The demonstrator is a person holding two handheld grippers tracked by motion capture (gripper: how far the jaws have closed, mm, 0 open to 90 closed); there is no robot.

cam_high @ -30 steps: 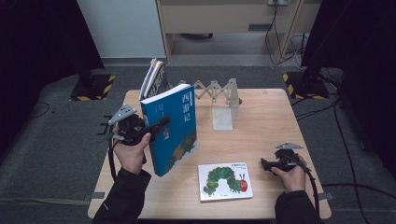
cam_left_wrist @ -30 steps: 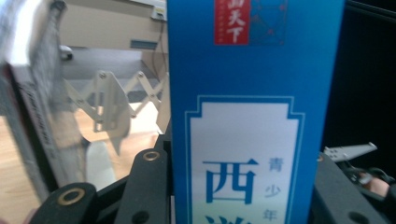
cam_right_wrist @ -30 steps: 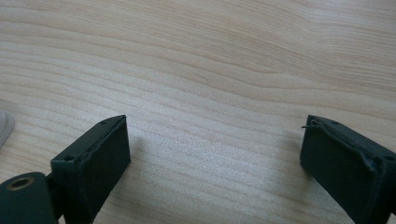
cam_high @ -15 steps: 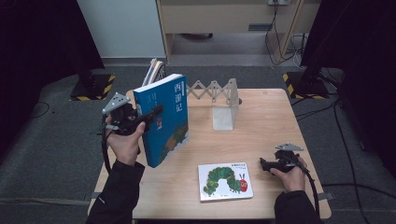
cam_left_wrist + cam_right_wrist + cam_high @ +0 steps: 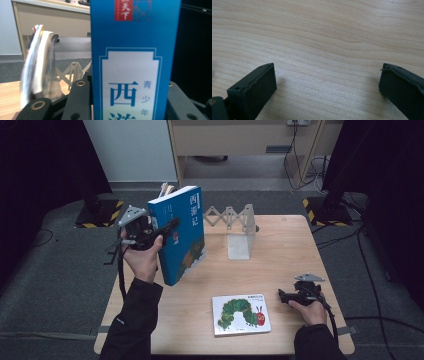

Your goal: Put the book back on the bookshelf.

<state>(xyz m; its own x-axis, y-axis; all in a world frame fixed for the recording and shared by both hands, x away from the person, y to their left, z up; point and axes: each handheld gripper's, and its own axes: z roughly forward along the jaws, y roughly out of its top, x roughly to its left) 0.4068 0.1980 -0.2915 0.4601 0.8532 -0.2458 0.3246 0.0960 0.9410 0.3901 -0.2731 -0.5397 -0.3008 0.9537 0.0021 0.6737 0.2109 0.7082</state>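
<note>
Books: one blue book (image 5: 180, 237) pinched by left hand-held gripper (image 5: 167, 227) | one caterpillar book (image 5: 241, 314) flat | right hand-held gripper (image 5: 281, 295) spread

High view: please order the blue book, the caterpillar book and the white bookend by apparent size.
1. blue book, although held up nearer the camera
2. caterpillar book
3. white bookend

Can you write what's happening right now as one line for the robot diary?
left gripper: shut on blue book, held upright off table | right gripper: open, nothing between fingers | caterpillar book: flat on table
</note>
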